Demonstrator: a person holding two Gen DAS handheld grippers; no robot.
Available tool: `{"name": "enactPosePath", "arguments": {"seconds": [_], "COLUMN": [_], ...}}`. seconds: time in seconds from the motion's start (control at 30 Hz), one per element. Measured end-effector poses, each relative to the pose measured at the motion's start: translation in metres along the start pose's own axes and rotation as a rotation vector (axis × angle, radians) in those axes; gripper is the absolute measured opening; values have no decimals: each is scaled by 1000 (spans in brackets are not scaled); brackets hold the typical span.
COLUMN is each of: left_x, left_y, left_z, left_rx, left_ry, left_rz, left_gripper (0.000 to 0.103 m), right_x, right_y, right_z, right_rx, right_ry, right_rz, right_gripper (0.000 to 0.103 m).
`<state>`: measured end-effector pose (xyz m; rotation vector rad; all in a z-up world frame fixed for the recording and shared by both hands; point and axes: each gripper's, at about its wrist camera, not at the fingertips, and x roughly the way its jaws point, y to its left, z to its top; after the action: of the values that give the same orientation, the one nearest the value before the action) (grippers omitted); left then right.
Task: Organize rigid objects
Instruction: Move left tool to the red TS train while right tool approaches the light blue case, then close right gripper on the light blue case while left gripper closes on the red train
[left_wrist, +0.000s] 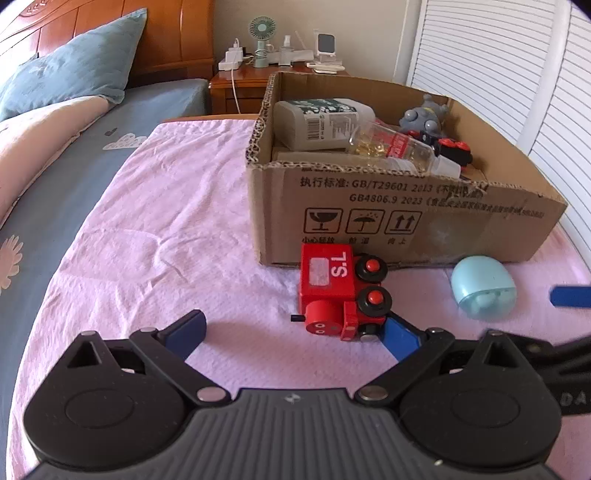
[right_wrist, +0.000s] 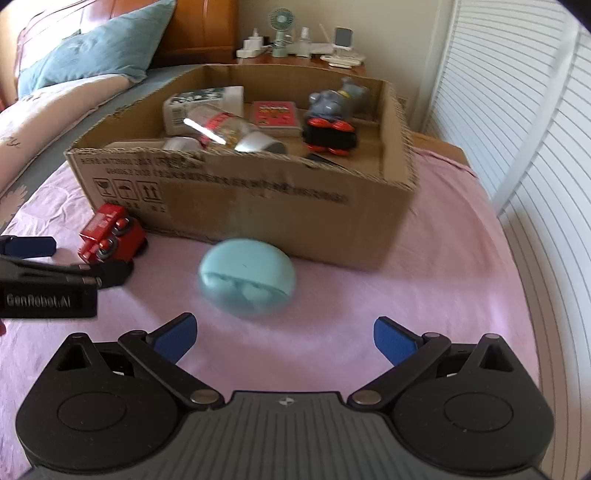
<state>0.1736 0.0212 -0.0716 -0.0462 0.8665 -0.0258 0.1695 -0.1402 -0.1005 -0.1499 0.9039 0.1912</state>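
A red toy train (left_wrist: 341, 293) lies on its side on the pink cloth, just in front of an open cardboard box (left_wrist: 406, 218). My left gripper (left_wrist: 295, 328) is open; its right fingertip (left_wrist: 397, 334) sits beside the train's wheels. A light blue earbud case (right_wrist: 246, 277) lies on the cloth in front of the box (right_wrist: 295, 206). My right gripper (right_wrist: 282, 338) is open, a short way behind the case. The train (right_wrist: 110, 236) and the left gripper (right_wrist: 48, 273) show at left in the right wrist view. The case (left_wrist: 483, 287) shows at right in the left wrist view.
The box holds a bottle (left_wrist: 321, 123), a clear jar (left_wrist: 395, 147), a grey toy (left_wrist: 424, 118), a red and black toy (right_wrist: 328, 136) and a red pack (right_wrist: 275, 116). A bed with a blue pillow (left_wrist: 74, 70) lies left. A nightstand (left_wrist: 240, 88) stands behind. Slatted doors (right_wrist: 517, 110) stand right.
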Motion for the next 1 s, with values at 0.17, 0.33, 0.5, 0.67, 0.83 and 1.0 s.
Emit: {"name": "enactPosePath", "arguments": {"seconds": [0.17,0.33,0.5,0.67,0.83,1.0], "left_x": [1,1,2,2,2,1], "left_y": [5,12,7,6,6,6], "left_z": [-1,-1,-3,-3,-3,-4], "left_rx": [-23,-24,9,10,13,16], "left_ry": [-5,-9,-7,-6,-7,-8], "left_rz": [24,32,37,36,34,31], "left_gripper": [100,100,101,101,102,102], "right_x": [9,13,18,10,2,1], "right_y": [8,11,2,-18,-30,-29], "right_z": [14,14,10,-6,-23,-19], "right_rx": [-2,-14,15,85,105,126], "right_ry": [-28,-49,-27,-21,-54,-22], "right_rz": [-2,1,-45,-40,-62,-78], "right_gripper": [103,103,103,103,103,103]}}
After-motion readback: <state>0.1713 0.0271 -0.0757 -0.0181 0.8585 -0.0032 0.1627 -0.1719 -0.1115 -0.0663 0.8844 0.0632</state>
